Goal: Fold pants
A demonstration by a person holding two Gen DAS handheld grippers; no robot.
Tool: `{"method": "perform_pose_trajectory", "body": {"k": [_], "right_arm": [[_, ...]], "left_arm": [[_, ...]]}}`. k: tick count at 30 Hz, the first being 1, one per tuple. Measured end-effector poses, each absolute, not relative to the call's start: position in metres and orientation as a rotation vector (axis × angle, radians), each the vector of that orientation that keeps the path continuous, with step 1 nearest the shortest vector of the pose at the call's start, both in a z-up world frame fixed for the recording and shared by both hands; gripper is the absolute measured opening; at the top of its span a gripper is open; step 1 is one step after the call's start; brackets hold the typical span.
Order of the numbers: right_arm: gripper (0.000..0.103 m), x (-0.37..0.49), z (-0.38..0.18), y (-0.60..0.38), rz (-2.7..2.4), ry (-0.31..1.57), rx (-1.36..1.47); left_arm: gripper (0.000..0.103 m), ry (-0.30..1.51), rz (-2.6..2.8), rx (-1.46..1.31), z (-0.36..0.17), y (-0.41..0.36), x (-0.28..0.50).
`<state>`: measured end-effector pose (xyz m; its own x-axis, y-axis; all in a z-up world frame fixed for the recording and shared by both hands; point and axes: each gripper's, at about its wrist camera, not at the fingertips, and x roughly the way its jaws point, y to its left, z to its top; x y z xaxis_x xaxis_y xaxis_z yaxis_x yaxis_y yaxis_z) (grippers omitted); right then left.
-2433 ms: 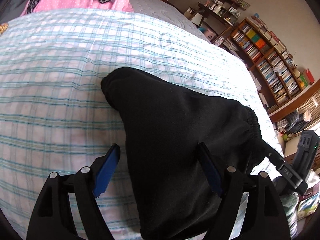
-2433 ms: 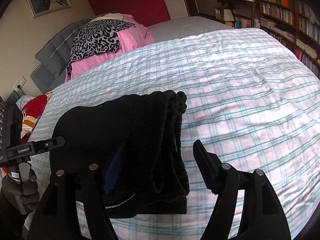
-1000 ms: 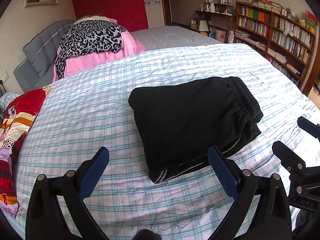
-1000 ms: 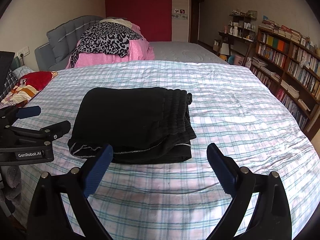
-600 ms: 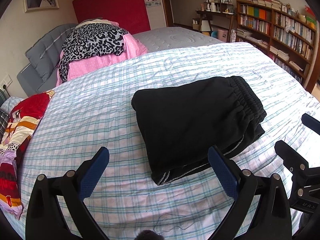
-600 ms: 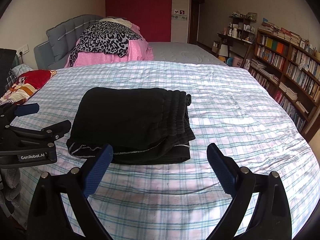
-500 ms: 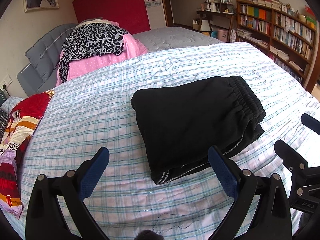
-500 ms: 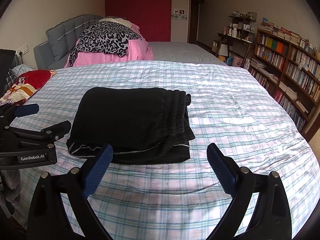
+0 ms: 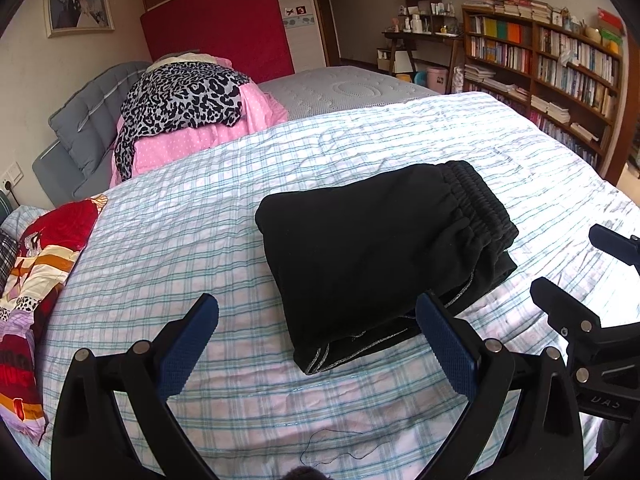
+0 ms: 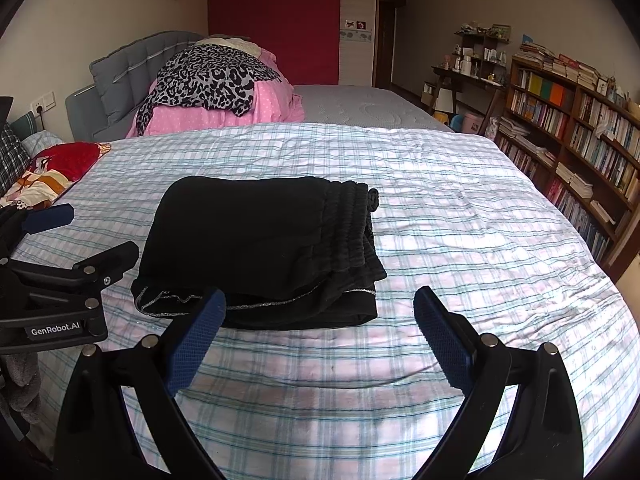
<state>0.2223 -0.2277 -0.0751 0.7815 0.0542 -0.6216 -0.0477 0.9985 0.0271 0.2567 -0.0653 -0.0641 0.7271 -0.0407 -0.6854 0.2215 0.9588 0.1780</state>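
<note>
The black pants (image 9: pixel 376 248) lie folded in a compact stack on the checked bedspread (image 9: pixel 200 216), with the elastic waistband on the right side. They also show in the right wrist view (image 10: pixel 264 248). My left gripper (image 9: pixel 316 344) is open and empty, held back from the stack's near edge. My right gripper (image 10: pixel 320 328) is open and empty, just short of the stack's front edge. The right gripper also shows at the right edge of the left wrist view (image 9: pixel 592 280); the left gripper shows at the left of the right wrist view (image 10: pixel 72 240).
A pink bundle with a leopard-print cloth (image 10: pixel 216 80) lies at the head of the bed by the grey headboard (image 10: pixel 128 68). A red patterned quilt (image 9: pixel 44 260) lies at the left edge. Bookshelves (image 10: pixel 580 128) line the right wall.
Both grippers have let go of the pants and pulled back from them. Over the last half second nothing has visibly moved.
</note>
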Motion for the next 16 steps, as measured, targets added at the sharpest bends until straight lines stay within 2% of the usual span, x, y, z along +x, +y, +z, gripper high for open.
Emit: {"method": "perform_pose_trajectory", "body": {"k": [8,12,16], "right_arm": [[0.096,0.225,-0.083,-0.233,0.052,0.690,0.032],[0.096,0.233,-0.100,-0.246,0.022,0.739,0.065],[0.096,0.238,-0.116,-0.259,-0.025,0.776,0.087]], "left_arm": [[0.098,0.734,-0.154,0.257,-0.064,-0.064,0.256],[0.098,0.824,-0.156,0.187,-0.078,-0.048,0.271],[0.098,0.927,-0.030,0.115,-0.108,0.005,0.296]]}}
